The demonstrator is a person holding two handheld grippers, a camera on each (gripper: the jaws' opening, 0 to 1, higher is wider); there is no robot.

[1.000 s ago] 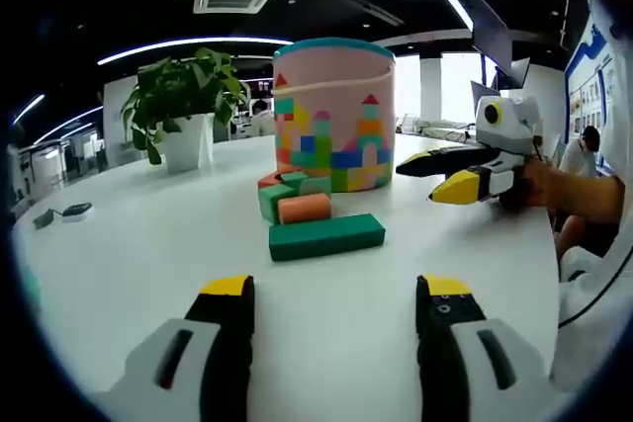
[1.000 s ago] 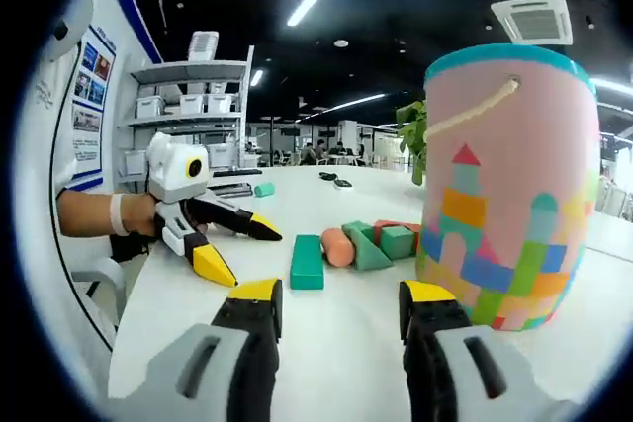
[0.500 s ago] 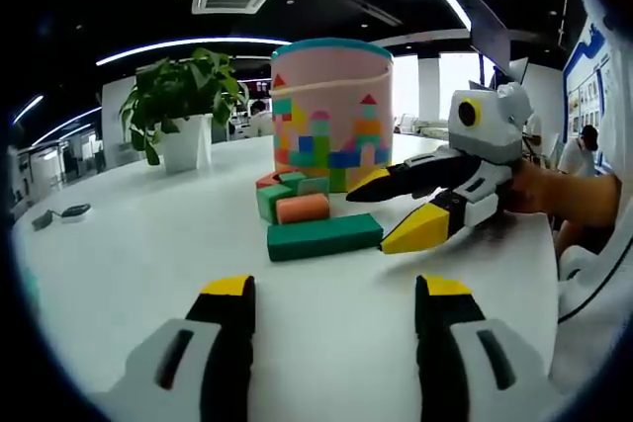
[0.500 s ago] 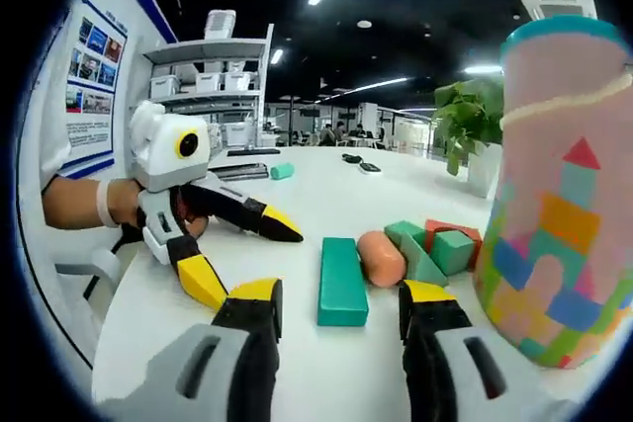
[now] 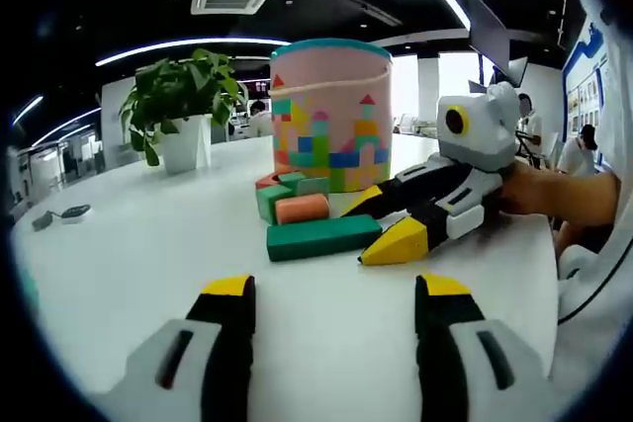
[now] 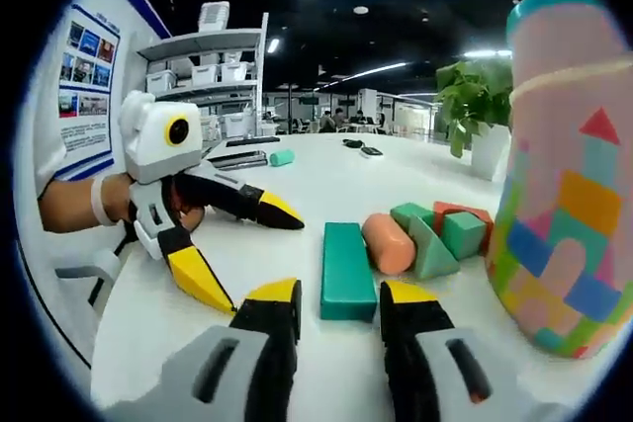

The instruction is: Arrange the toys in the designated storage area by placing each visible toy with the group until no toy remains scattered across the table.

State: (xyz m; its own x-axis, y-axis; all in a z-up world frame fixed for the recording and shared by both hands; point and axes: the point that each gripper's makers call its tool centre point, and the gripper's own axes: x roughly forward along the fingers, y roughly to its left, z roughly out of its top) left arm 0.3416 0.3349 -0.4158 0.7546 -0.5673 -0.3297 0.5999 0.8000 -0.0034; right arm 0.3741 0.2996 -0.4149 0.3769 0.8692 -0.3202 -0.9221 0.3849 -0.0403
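The long green block [image 5: 324,236] lies flat on the counter [image 5: 148,244], nearest piece of the cluster before the patterned bucket [image 5: 333,114]. We judge it light, rigid foam; best gripped across its narrow width. Our right gripper [image 5: 378,223], fingers spread wide, empty, tips beside the block's end. Left gripper [image 5: 336,294] wide open, empty, well back.
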